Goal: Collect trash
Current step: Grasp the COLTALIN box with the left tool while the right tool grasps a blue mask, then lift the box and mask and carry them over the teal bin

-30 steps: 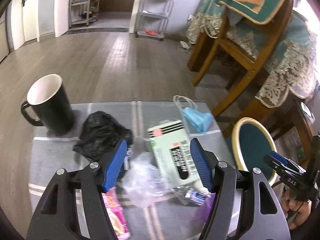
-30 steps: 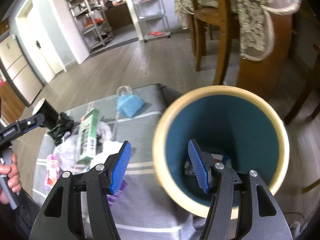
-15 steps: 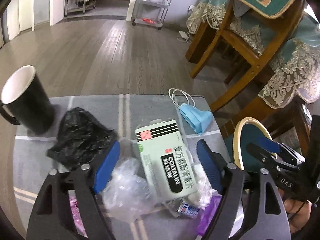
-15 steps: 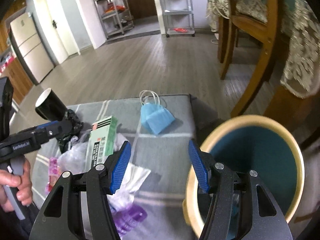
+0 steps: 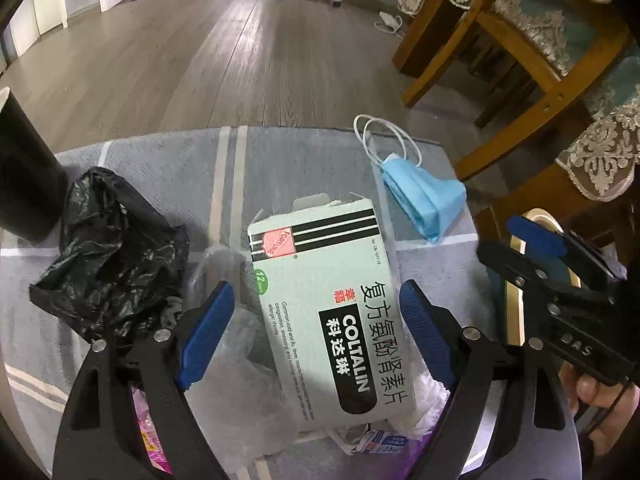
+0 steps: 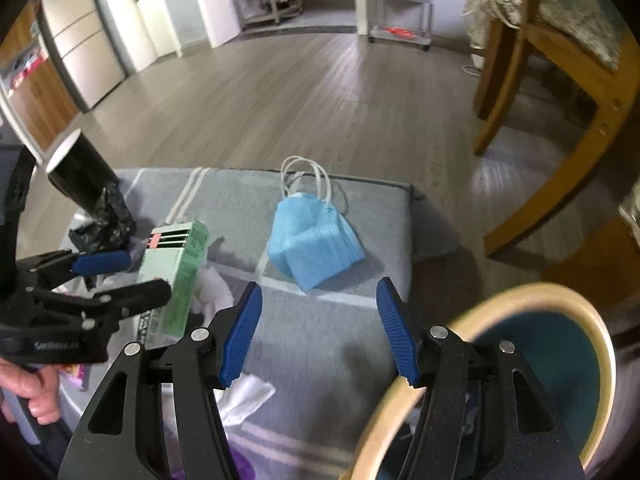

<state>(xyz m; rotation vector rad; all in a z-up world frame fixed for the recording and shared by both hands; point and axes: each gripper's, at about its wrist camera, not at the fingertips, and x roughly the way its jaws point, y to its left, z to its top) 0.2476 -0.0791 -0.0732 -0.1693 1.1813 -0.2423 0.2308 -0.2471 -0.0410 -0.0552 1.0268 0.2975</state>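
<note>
A pale green medicine box (image 5: 328,304) lies on a grey striped cushion (image 5: 288,160) among trash. My left gripper (image 5: 316,312) is open, its blue pads on either side of the box, just above it. The box also shows in the right wrist view (image 6: 176,268). A blue face mask (image 6: 312,236) lies ahead of my right gripper (image 6: 320,320), which is open and empty above the cushion. The mask also shows in the left wrist view (image 5: 424,196). A teal bin with a cream rim (image 6: 532,300) stands at the lower right.
A black plastic bag (image 5: 108,248) and a black mug (image 5: 20,188) sit at the left. Clear plastic (image 5: 240,352), white tissue (image 6: 244,400), a pink wrapper (image 5: 148,440) and purple scrap lie near the front. Wooden chairs (image 5: 500,52) stand to the right.
My left gripper has moved forward and lower over the green box. My right gripper has swung left from above the bin to face the blue mask.
</note>
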